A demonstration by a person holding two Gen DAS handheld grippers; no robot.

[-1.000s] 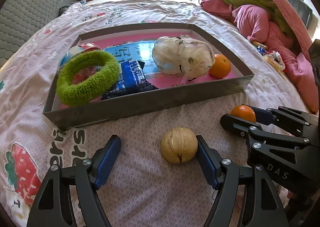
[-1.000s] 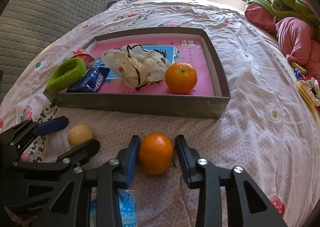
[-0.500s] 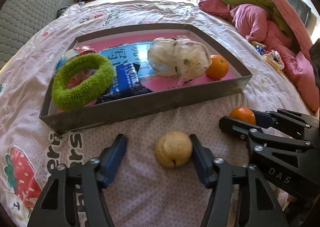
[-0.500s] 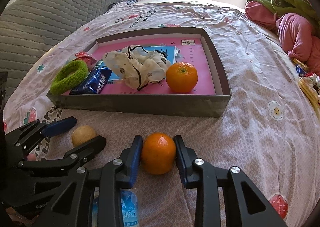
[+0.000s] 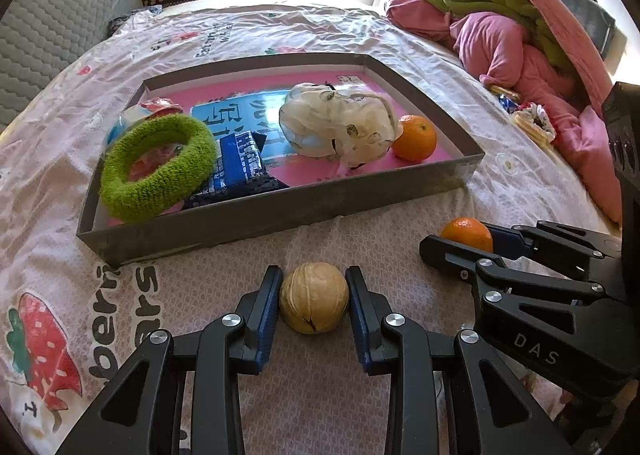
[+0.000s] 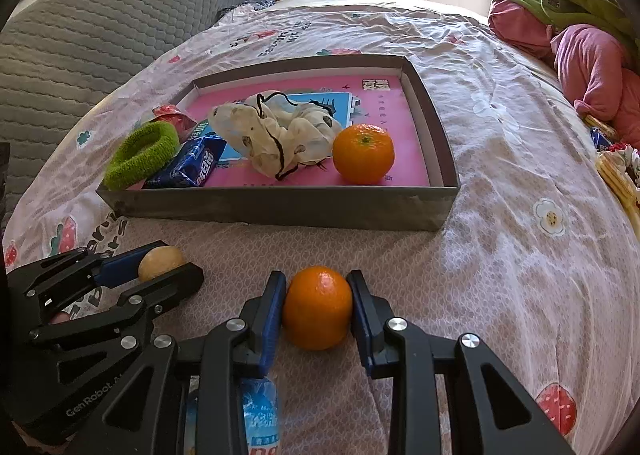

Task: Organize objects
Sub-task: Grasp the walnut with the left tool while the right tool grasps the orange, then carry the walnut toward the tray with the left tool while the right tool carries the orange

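My left gripper [image 5: 314, 297] is shut on a tan walnut [image 5: 313, 303] just above the bedsheet, in front of the grey tray [image 5: 280, 211]. My right gripper [image 6: 318, 305] is shut on an orange [image 6: 318, 307] beside it; this orange also shows in the left wrist view [image 5: 466, 233]. The walnut shows in the right wrist view [image 6: 160, 261]. The tray [image 6: 280, 209] holds a green hair band [image 5: 158, 167], a blue snack pack [image 5: 240, 167], a white drawstring pouch [image 5: 336, 125] and a second orange [image 5: 414, 138].
A blue wrapped packet [image 6: 260, 415] lies on the sheet under my right gripper. Pink and green bedding [image 5: 520, 43] is piled at the right. A grey quilted headboard [image 6: 100, 35] stands at the left. Small items [image 6: 616, 167] lie at the right edge.
My left gripper's fingers have closed from wide open onto the walnut. My right gripper has tightened on the orange. Both have crept slightly toward the tray.
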